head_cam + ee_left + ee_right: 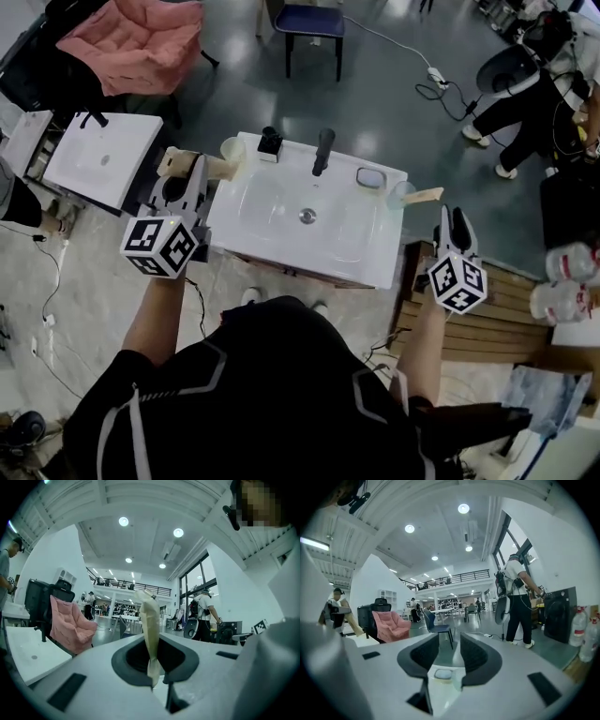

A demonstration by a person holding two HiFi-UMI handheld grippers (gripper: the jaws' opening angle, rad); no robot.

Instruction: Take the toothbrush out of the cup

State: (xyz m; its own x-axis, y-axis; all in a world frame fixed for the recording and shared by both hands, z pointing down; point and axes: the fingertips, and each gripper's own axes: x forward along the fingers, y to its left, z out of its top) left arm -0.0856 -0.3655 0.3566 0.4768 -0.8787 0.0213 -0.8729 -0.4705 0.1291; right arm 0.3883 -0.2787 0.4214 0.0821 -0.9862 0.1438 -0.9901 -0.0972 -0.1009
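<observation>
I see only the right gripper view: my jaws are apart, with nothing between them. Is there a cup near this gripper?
Observer: Yes. The head view shows a clear cup at the sink's far right corner, just ahead of the right gripper.
Operator: Is something inside it?
Observer: What looks like a beige toothbrush leans out over its rim, toward that gripper.
Operator: And the left gripper?
Observer: It is shut on a beige tube-like object.
</observation>
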